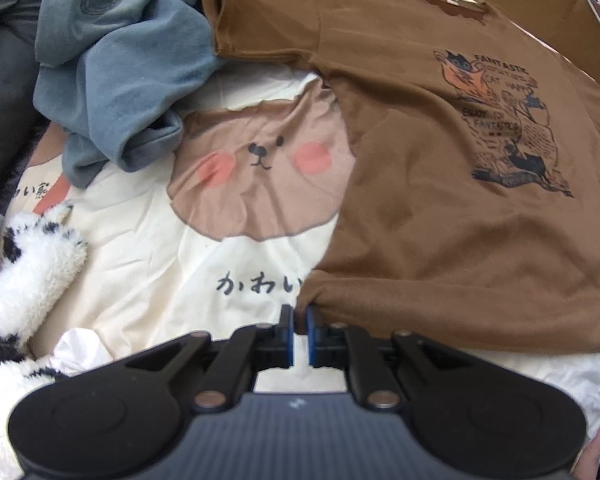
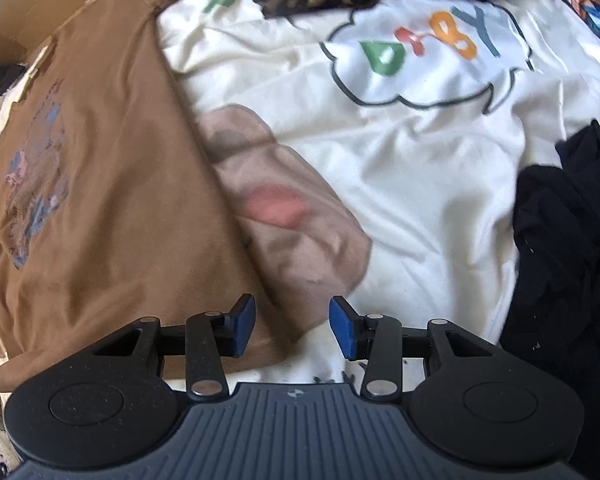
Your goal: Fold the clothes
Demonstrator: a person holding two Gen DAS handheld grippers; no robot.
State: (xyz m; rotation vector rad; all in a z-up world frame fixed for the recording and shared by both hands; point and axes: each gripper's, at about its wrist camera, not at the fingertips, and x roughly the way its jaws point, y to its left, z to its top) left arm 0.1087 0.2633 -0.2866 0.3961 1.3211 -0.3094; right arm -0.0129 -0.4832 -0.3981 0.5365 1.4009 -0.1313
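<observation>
A brown T-shirt (image 1: pixel 440 200) with a cat-and-newspaper print lies spread on a cream sheet (image 1: pixel 148 248) that bears a bear face. My left gripper (image 1: pixel 300 320) is shut on the shirt's near hem corner, and the cloth bunches between its blue pads. In the right wrist view the same T-shirt (image 2: pixel 100 200) fills the left side. My right gripper (image 2: pixel 294 324) points down over the shirt's other near corner. Its jaws stand apart, with the hem edge lying under the gap and the pads not pressing on it.
A crumpled blue-grey garment (image 1: pixel 120 60) lies beyond the bear face, touching the shirt's sleeve. A fluffy white and black item (image 1: pixel 28 272) sits at the near left. A black garment (image 2: pixel 568 240) is heaped at the right. A cardboard box (image 1: pixel 560 8) lies behind the shirt.
</observation>
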